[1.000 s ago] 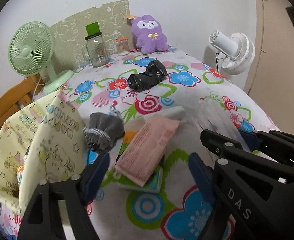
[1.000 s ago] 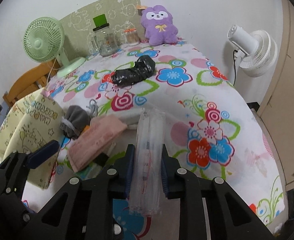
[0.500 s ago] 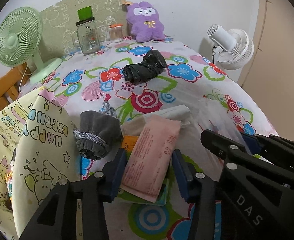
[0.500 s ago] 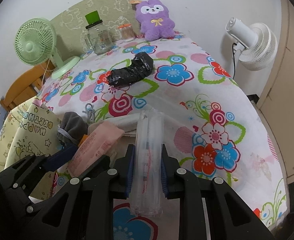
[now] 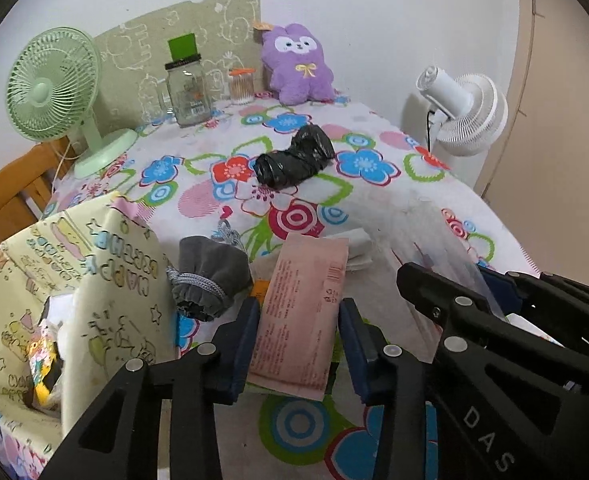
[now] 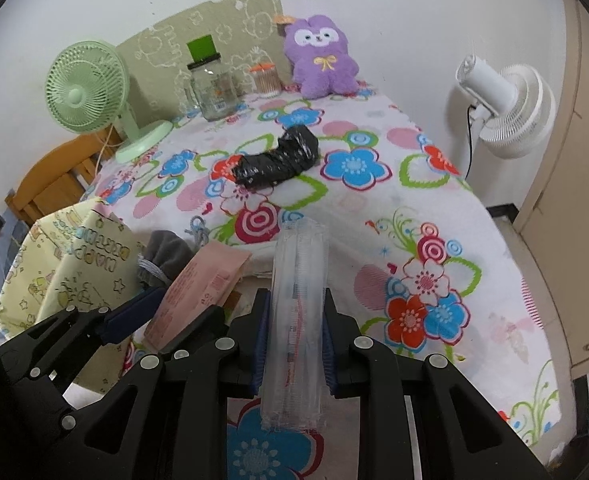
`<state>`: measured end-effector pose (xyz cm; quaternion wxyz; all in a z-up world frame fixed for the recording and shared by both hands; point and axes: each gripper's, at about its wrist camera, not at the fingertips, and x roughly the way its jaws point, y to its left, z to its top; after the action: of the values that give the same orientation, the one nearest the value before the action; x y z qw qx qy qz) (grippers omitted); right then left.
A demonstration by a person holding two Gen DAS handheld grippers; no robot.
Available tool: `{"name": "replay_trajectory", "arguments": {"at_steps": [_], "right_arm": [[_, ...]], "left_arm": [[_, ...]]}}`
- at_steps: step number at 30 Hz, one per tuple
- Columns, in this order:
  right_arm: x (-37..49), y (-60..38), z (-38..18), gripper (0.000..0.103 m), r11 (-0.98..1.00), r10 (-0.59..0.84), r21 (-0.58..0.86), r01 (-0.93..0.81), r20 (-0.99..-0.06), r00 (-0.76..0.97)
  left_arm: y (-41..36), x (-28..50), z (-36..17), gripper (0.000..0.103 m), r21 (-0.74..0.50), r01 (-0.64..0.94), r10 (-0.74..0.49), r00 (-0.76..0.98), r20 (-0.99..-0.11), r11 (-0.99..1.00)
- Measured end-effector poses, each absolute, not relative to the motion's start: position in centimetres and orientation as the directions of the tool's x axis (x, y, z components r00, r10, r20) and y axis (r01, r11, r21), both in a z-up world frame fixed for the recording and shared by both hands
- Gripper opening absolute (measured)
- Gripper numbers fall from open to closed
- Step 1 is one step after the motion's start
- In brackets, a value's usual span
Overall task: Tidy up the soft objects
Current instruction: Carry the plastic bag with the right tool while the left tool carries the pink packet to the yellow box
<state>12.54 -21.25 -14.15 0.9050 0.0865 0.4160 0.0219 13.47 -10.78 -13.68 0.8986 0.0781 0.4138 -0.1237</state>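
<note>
A pink flat packet (image 5: 300, 312) lies between the blue pads of my left gripper (image 5: 298, 308), whose jaws are closing; both pads touch its long edges. In the right wrist view the same pink packet (image 6: 198, 284) tilts up at the left gripper (image 6: 182, 304). My right gripper (image 6: 294, 300) is shut on a clear plastic sleeve (image 6: 298, 312) with a slim red-and-white item inside. A grey drawstring pouch (image 5: 210, 276) sits just left of the pink packet. A white folded pack (image 5: 354, 244) lies behind it.
An open yellow gift bag (image 5: 74, 280) stands at the left edge of the floral tablecloth (image 5: 374, 208). A black plastic bundle (image 5: 294, 156) lies mid-table. A purple plush (image 5: 298, 68), glass jar (image 5: 186, 92) and green fan (image 5: 50, 92) stand at the back; a white fan (image 5: 466, 112) is beyond the right edge.
The left gripper's jaws have come in from wide apart until they close on the pink packet's sides, and it has moved forward around the packet. The right gripper keeps its hold on the clear sleeve.
</note>
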Motion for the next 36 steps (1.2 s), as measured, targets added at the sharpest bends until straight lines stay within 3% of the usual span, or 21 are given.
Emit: {"name": "replay_trajectory", "arguments": {"at_steps": [16,36], "right_arm": [[8.4,-19.4,-8.4,0.026,0.990,0.103,0.139,-0.015,-0.648,0.754],[6.2,-15.1,-4.6,0.026,0.993,0.105,0.105,-0.052,-0.598,0.794]], "left_arm": [[-9.1,9.2,-8.3,0.041,0.045,0.254,-0.158,0.721,-0.674,0.966],[-5.2,6.3,-4.7,0.041,0.075,0.241,-0.146,0.778,-0.612,0.968]]}}
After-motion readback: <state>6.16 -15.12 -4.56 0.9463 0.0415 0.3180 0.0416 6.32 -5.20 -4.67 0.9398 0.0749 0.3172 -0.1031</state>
